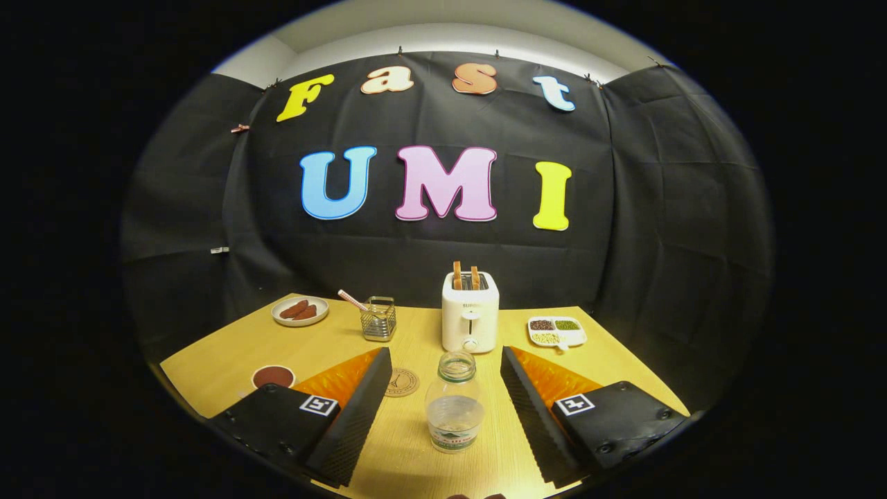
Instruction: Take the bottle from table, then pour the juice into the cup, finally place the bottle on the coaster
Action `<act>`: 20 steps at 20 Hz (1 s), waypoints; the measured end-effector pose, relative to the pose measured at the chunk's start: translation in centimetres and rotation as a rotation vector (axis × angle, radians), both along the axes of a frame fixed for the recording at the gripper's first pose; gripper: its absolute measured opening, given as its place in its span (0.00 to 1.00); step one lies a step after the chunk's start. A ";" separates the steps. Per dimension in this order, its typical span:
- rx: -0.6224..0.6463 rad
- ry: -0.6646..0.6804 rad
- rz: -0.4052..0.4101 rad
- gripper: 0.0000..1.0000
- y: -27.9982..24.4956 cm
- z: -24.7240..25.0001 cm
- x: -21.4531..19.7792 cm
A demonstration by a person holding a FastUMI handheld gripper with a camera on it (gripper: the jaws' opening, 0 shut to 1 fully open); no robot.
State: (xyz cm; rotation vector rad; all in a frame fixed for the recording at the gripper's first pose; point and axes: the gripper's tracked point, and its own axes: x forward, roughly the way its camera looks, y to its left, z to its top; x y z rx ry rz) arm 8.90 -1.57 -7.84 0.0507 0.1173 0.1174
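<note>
Bottle (454, 400) upright on table (610, 353), between spread fingers of gripper (443, 360), untouched. Coaster (401, 382) at ten o'clock from it; cup (273, 376) farther at nine.

jaws spread wide around the bottle (454, 402), gaps both sides; toaster (470, 312) blocks beyond it.

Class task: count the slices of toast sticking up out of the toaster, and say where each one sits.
2: both stand upright in the toaster beyond the open claw, one toast slice beside the other.
</note>
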 end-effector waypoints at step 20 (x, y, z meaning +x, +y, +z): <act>-0.041 0.104 0.018 0.98 -0.6 -10.3 2.9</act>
